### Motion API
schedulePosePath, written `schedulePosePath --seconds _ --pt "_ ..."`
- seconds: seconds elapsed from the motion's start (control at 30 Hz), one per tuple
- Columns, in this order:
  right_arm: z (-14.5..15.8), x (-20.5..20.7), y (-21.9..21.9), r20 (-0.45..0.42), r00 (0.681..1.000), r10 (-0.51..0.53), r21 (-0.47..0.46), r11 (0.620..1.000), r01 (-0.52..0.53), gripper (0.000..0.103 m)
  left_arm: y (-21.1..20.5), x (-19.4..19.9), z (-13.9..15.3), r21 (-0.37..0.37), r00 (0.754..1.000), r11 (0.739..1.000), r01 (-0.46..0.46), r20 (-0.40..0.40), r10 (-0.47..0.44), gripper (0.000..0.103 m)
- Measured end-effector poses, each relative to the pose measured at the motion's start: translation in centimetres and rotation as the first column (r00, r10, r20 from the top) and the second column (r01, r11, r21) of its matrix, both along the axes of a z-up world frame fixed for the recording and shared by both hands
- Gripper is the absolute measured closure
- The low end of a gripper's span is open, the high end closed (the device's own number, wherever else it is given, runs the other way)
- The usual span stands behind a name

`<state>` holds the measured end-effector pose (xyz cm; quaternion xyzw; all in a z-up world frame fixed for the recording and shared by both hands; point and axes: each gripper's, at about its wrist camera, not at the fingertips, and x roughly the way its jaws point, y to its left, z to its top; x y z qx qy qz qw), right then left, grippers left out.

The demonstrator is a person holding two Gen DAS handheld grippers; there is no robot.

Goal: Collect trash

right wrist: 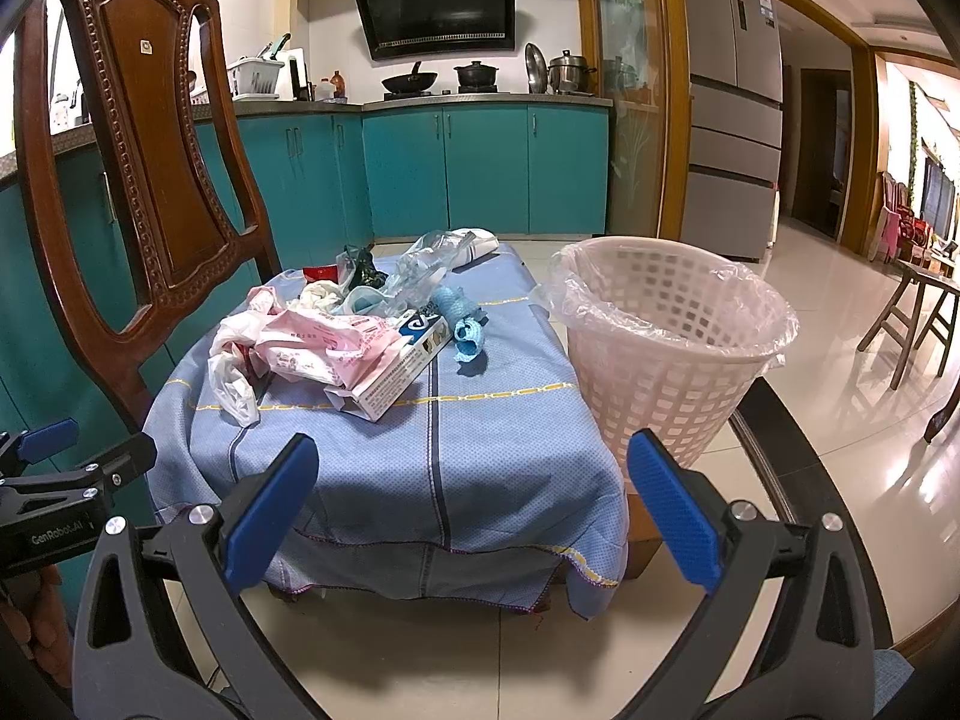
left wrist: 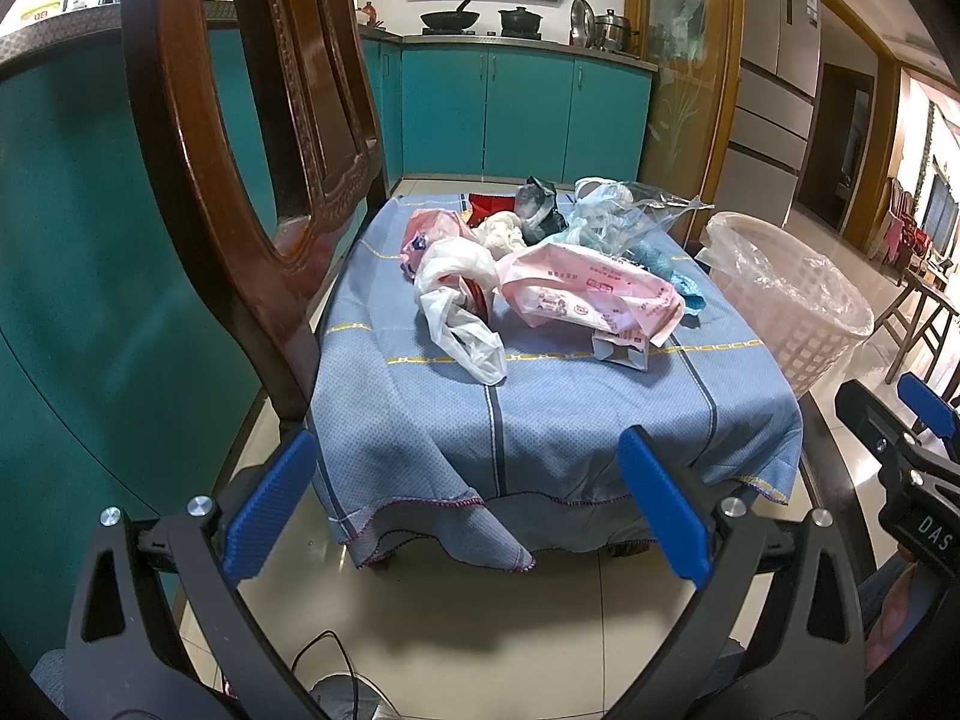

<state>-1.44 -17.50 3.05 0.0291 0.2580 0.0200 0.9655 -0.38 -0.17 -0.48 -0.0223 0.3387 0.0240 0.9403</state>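
A pile of trash lies on a low table under a blue cloth point(left wrist: 540, 420): a white plastic bag point(left wrist: 462, 324), a pink printed bag point(left wrist: 594, 294), a small carton point(right wrist: 396, 378), a blue crumpled wrapper point(right wrist: 465, 330), clear plastic point(left wrist: 624, 216) and a dark wrapper point(left wrist: 540, 204). A white lattice bin with a clear liner point(right wrist: 672, 348) stands right of the table. My left gripper point(left wrist: 468, 510) is open and empty, short of the table's near edge. My right gripper point(right wrist: 474, 510) is open and empty, also short of the near edge.
A carved wooden chair point(right wrist: 150, 168) stands left of the table. Teal kitchen cabinets point(right wrist: 480, 168) run behind, with pots on the counter. A fridge point(right wrist: 732, 120) and a wooden stool point(right wrist: 912, 312) are at the right. A cable point(left wrist: 324, 654) lies on the tiled floor.
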Motion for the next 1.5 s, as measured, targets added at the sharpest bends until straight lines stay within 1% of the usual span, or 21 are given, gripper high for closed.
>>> schedulePosePath --seconds 0.87,1.17,1.37,1.5 --pt "0.04 -0.05 0.05 -0.002 1.000 0.002 0.003 1.000 -0.002 0.003 -0.37 -0.01 -0.05 0.004 1.000 1.000 0.002 -0.006 -0.002 0.003" --pt "0.04 -0.09 0.06 -0.002 1.000 0.002 0.005 1.000 -0.002 0.003 -0.31 0.08 -0.15 -0.011 1.000 1.000 0.003 -0.013 -0.003 0.003" --pt "0.06 -0.15 0.24 -0.001 1.000 0.003 0.005 1.000 -0.003 0.003 -0.52 0.14 -0.32 -0.005 1.000 1.000 0.012 -0.023 -0.012 0.003" --pt "0.09 -0.15 0.15 0.000 1.000 0.002 0.006 1.000 -0.002 0.003 -0.38 0.05 -0.14 -0.016 1.000 1.000 0.013 -0.015 -0.013 0.003"
